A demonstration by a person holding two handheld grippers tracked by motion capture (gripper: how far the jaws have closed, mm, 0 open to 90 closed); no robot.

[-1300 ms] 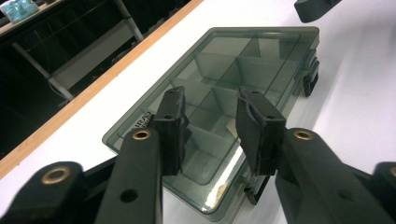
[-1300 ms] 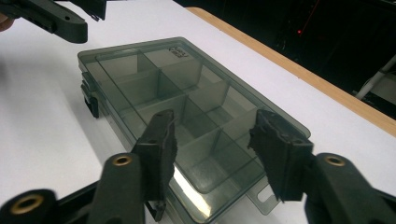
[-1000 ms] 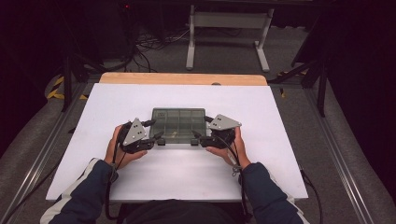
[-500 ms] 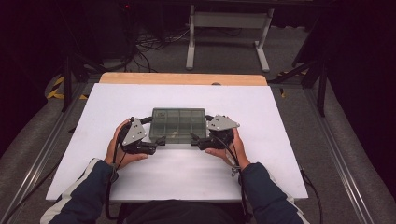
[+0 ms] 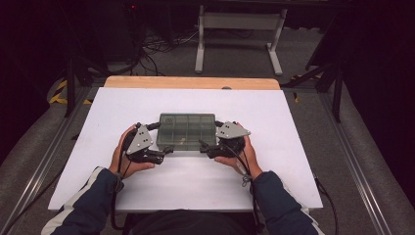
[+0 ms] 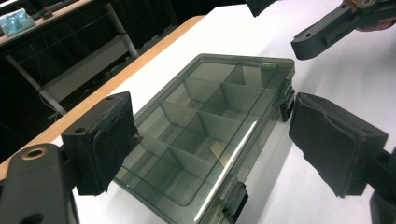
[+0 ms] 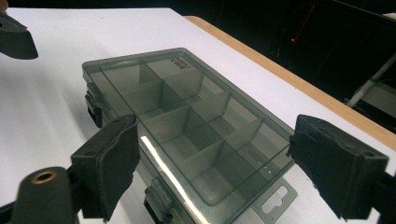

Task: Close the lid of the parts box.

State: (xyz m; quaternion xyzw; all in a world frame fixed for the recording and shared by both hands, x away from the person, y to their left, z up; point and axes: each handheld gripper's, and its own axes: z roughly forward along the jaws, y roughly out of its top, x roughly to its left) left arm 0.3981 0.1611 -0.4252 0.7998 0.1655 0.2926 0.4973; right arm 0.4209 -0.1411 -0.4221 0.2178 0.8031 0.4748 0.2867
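Observation:
A smoky-grey clear compartment box [image 5: 187, 131] lies flat with its lid closed at the middle of the white board [image 5: 293, 127]. Its two latches [image 6: 233, 198] face the person. My left gripper [image 5: 164, 152] is at the box's near left corner and my right gripper [image 5: 205, 146] at its near right corner. In the left gripper view the left gripper [image 6: 215, 144] is open, its pads [image 6: 105, 140] wide of the box [image 6: 210, 116] and not pressing it. In the right gripper view the right gripper [image 7: 224, 163] is open around the box's [image 7: 187, 112] corner. Both pairs of jaws have just been opening.
The board's far side ends in a wooden table edge [image 5: 191, 82]. Beyond it a metal stand [image 5: 237, 22] and cables lie on the dark floor. Grey rails [image 5: 352, 161] run along both sides. White surface lies free to the left, right and front of the box.
Both grippers' jaws have spread apart at the box's near corners. The hands and the box have stayed where they were.

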